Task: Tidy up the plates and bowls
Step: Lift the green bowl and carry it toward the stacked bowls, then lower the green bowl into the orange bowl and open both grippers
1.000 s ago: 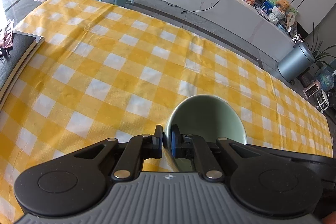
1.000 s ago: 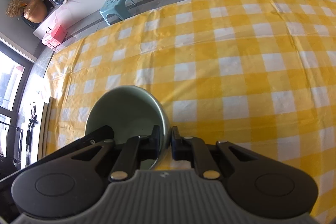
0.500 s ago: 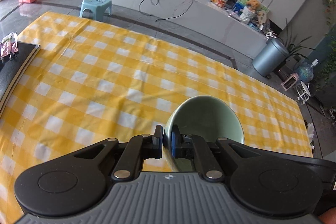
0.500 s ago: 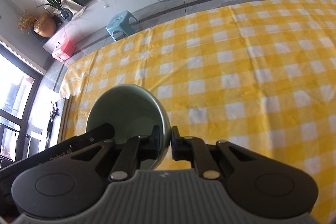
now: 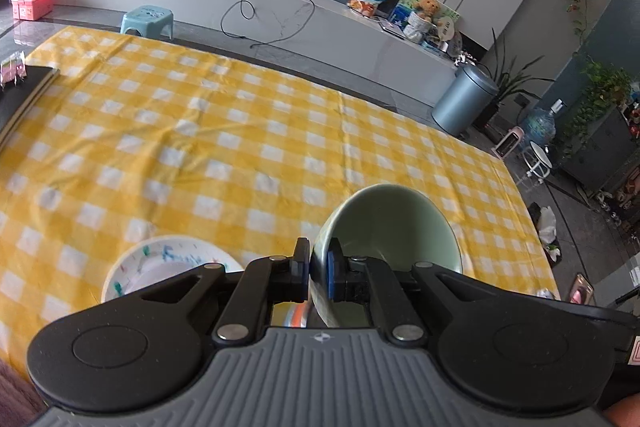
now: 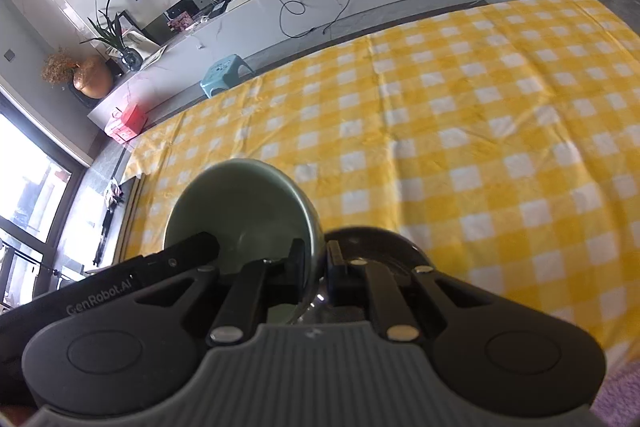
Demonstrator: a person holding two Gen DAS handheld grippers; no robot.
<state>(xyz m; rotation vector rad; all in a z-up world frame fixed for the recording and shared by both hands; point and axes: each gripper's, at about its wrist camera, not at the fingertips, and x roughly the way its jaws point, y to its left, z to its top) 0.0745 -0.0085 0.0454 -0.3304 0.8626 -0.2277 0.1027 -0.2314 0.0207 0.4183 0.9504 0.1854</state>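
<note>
A pale green bowl [image 5: 390,227] is held above the yellow checked tablecloth [image 5: 240,131]. My left gripper [image 5: 318,269] is shut on the bowl's left rim. My right gripper [image 6: 316,261] is shut on the opposite rim of the same green bowl [image 6: 240,207]. The left gripper's black body [image 6: 120,287] shows at lower left in the right wrist view. A white plate with coloured markings [image 5: 168,259] lies on the cloth below, left of the bowl. A dark bowl or plate [image 6: 380,243] lies on the cloth below, right of the green bowl, partly hidden by my fingers.
A dark book or board [image 5: 24,95] lies at the table's left edge. Beyond the far edge are a blue stool [image 5: 148,21], a grey bin [image 5: 464,103] and a marble bench with a pink box [image 5: 32,1].
Both grippers have risen and pulled back with the green bowl still held. The white plate and the dark dish have come into view below; more of the room shows.
</note>
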